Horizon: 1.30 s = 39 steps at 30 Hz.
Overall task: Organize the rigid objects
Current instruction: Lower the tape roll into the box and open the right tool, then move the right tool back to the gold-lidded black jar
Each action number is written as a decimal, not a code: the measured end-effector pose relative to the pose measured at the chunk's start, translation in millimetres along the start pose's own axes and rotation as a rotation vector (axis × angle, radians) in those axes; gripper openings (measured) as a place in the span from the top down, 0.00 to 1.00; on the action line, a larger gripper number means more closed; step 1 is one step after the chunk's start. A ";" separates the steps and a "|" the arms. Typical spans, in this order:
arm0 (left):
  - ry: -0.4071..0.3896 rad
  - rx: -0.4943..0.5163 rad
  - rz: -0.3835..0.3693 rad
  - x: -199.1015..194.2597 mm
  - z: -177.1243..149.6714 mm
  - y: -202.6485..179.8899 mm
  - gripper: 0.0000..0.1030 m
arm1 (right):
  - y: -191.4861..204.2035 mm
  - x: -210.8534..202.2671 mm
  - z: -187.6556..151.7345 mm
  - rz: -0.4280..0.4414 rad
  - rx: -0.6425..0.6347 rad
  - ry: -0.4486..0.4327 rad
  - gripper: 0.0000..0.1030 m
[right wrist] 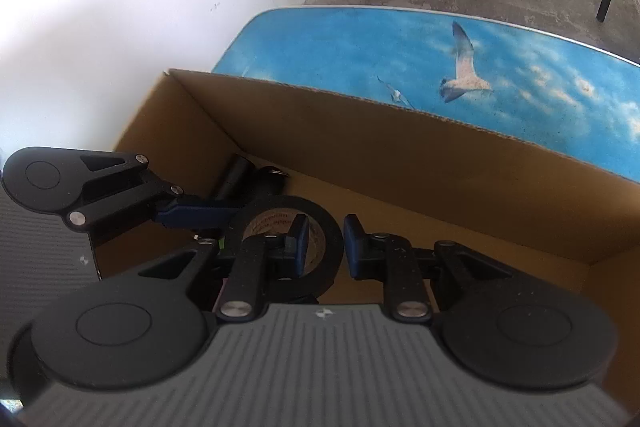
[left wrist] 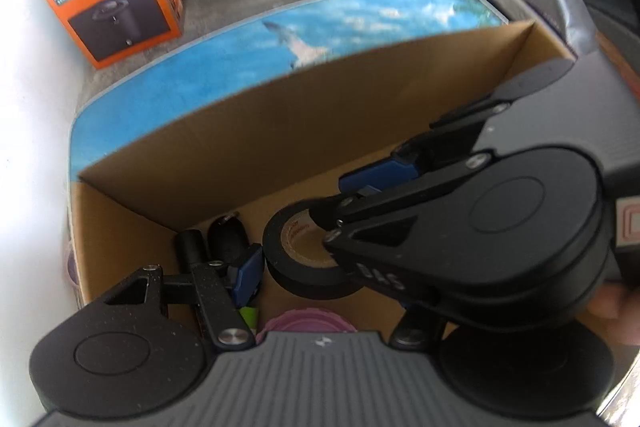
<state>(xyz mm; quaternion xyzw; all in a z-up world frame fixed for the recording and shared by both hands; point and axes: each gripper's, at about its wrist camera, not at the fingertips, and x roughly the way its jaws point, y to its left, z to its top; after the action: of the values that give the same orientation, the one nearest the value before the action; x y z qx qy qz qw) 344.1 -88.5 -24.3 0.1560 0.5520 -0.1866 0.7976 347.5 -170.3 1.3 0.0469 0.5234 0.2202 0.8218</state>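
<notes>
- Black tape roll (right wrist: 318,223) inside cardboard box (right wrist: 400,155).
- Right tool (right wrist: 326,245) straddles roll's rim, fingers apart.
- Left tool (left wrist: 256,259) in box; spread indeterminate.

Inside the cardboard box (right wrist: 360,131), bare floor lies right of the tape roll (right wrist: 320,227); black cylinders (right wrist: 236,177) crowd its left corner.

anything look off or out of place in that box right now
Nothing stands out. The black tape roll sits among other items in the cardboard box, with the right gripper straddling its rim, jaws open. The box looks undamaged.
</notes>
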 end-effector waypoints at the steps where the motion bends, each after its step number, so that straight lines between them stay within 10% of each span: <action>1: 0.006 0.002 0.000 2.2 0.2 -0.4 0.37 | -0.4 3.4 1.3 -0.005 -0.001 0.005 0.81; 9: -0.050 -0.010 -0.005 -18.4 -1.4 0.4 0.35 | -14.1 -3.0 3.3 0.015 0.052 -0.026 0.77; 25: -0.276 -0.031 0.031 -150.8 -58.3 -24.7 0.31 | 12.9 -161.9 -49.7 0.095 0.053 -0.329 0.73; 39: -0.444 -0.256 0.070 -186.7 -188.2 2.1 0.22 | 6.3 -49.2 -26.9 0.250 0.322 0.023 0.73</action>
<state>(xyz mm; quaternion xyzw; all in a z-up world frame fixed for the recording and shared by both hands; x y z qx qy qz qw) 130.3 22.4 86.7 0.0281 0.3769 -0.1174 0.9183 304.4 -189.1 32.5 0.2398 0.5511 0.2346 0.7640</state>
